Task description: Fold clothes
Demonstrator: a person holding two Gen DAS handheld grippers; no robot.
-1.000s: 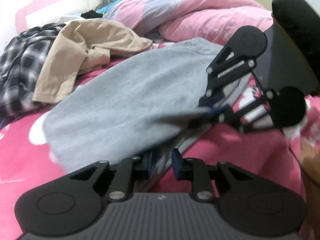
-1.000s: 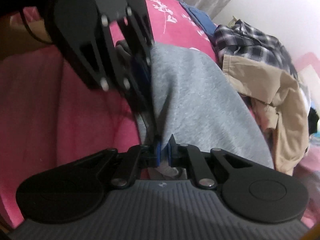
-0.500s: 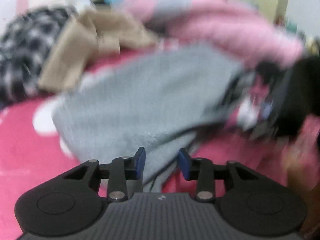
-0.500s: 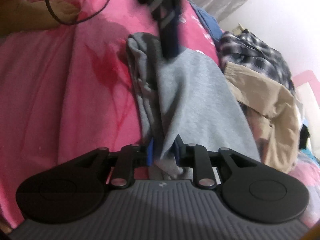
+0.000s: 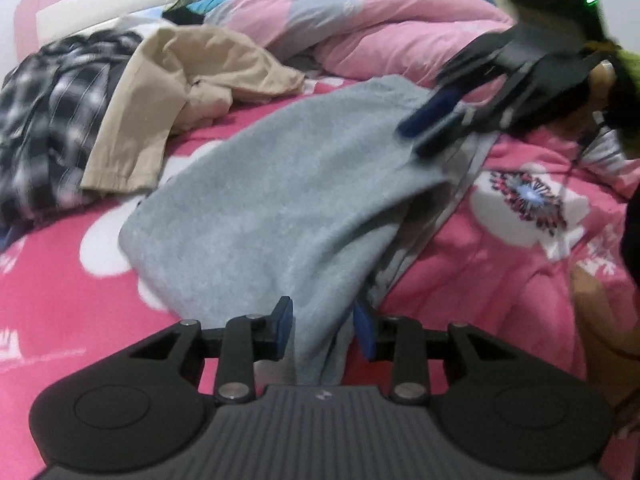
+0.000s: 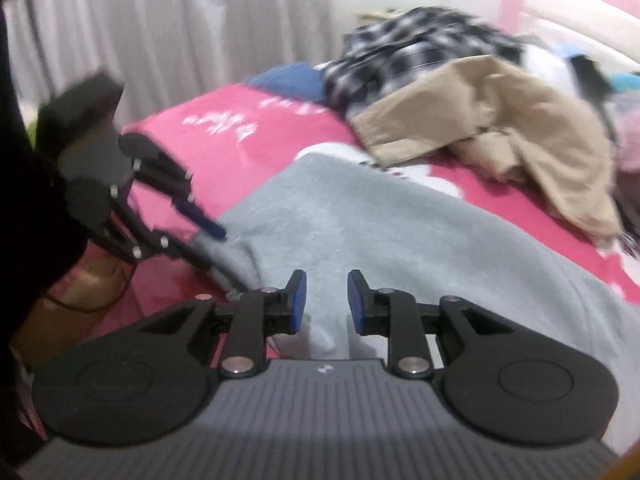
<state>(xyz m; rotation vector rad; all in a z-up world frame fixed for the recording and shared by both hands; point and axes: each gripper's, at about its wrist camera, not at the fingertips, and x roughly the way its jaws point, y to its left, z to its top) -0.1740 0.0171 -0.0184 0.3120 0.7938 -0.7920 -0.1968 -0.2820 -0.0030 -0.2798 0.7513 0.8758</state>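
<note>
A grey garment point(image 5: 280, 200) lies folded lengthwise on the pink bed sheet point(image 5: 520, 280). My left gripper point(image 5: 323, 326) is at its near end. The jaws stand apart and the cloth hangs loosely between them, with no pad pressing on it. In the right wrist view this gripper point(image 6: 218, 252) shows blurred at the garment's left edge. My right gripper point(image 6: 327, 300) hovers above the grey garment point(image 6: 400, 240), its jaws opening with nothing between them. Seen from the left wrist, the right gripper point(image 5: 418, 136) is blurred and lifted off the garment's far end.
A beige garment point(image 5: 168, 92) and a plaid shirt point(image 5: 48, 112) lie heaped at the back left. A pink duvet point(image 5: 360, 20) is bunched behind the grey garment. A person's hand point(image 5: 600, 320) shows at the right edge. Grey curtains point(image 6: 160, 20) hang beyond the bed.
Both grippers were shut on the grey garment's edge and have let go. The right gripper has rolled upright and lifted off the cloth. The left jaws have widened.
</note>
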